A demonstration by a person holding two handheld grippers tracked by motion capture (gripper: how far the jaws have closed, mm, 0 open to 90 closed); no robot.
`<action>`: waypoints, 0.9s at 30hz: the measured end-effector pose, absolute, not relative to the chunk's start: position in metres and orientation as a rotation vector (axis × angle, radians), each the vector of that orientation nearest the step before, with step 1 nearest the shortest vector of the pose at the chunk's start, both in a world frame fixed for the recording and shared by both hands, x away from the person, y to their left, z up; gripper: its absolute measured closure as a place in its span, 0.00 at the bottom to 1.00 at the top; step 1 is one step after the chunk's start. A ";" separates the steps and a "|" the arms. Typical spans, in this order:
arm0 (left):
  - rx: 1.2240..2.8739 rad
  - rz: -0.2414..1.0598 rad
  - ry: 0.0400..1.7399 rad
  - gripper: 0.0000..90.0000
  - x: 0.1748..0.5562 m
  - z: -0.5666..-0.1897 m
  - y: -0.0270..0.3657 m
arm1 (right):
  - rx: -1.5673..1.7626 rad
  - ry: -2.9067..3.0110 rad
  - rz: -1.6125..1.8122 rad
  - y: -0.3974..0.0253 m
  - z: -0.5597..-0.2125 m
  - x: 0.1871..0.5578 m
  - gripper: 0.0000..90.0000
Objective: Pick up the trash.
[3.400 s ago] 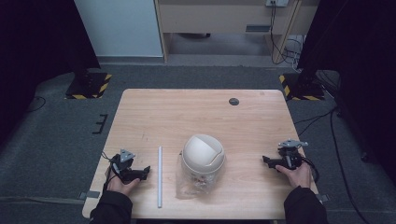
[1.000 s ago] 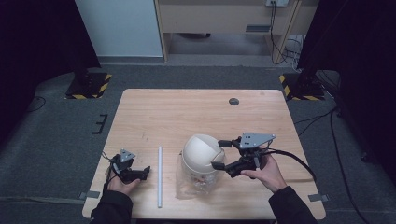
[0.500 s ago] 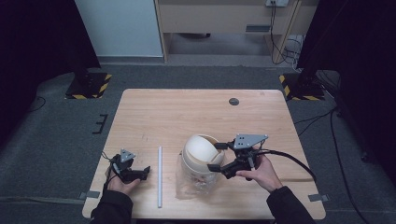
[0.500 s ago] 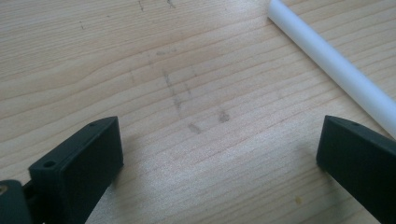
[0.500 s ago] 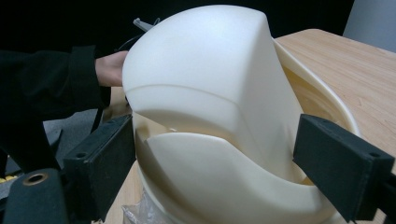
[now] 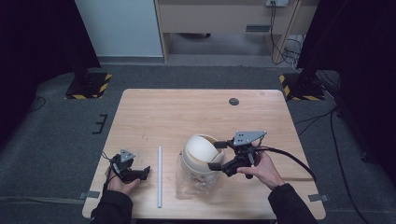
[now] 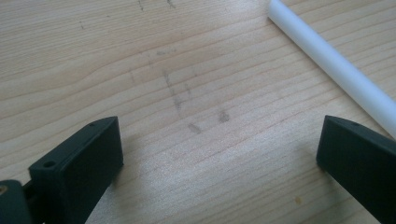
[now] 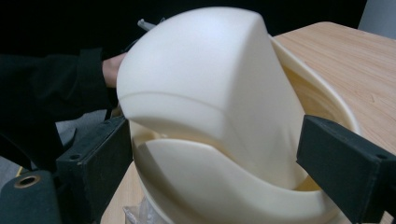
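At the lower centre of the high view, my right gripper [image 6: 217,156] reaches in from the right with its jaws spread wide on either side of the cream swing-lid bin [image 6: 200,157], which stands on the wooden table [image 6: 187,116] just right of the frame's middle. In the right gripper view the bin [image 8: 219,116] takes up the centre, its domed lid tilted in the rim, one black jaw at lower left and the other at lower right; I cannot tell whether either pad touches the plastic. A crumpled clear plastic bag [image 6: 189,184] lies under and in front of the bin, toward the bottom edge of the high view.

At lower left of the high view, my left gripper [image 6: 145,171] rests on the table in the left hand [image 6: 122,182], jaws apart and holding nothing. The left gripper view shows bare wood between its two jaws, with the white tube [image 7: 336,65] running from the top down the right side, just beside the right-hand jaw. From above, that tube [image 6: 159,176] lies lengthwise between the left gripper and the bin, apart from both.
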State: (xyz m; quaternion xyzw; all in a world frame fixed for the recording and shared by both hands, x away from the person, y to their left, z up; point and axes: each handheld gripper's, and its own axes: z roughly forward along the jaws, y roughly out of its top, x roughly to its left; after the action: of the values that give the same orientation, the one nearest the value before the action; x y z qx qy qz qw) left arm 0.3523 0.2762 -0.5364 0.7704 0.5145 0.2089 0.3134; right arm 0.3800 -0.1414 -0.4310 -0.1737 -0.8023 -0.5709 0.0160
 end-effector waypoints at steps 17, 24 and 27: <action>2.030 0.545 1.344 0.02 0.352 -0.535 0.277 | -0.610 -2.465 -1.955 -0.159 -0.410 0.375 0.14; 2.048 0.496 1.322 0.19 0.350 -0.526 0.273 | -0.727 -2.483 -2.085 -0.192 -0.393 0.371 0.15; 1.996 0.499 1.298 0.27 0.347 -0.518 0.266 | -0.835 -2.514 -2.088 -0.210 -0.399 0.370 0.16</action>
State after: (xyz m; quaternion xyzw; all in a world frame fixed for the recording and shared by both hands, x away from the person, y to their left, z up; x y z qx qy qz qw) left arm 0.3471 0.2663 -0.5182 0.7695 0.5004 0.1922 0.3472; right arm 0.3703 -0.2101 -0.3991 -0.2459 -0.7404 -0.6148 -0.1155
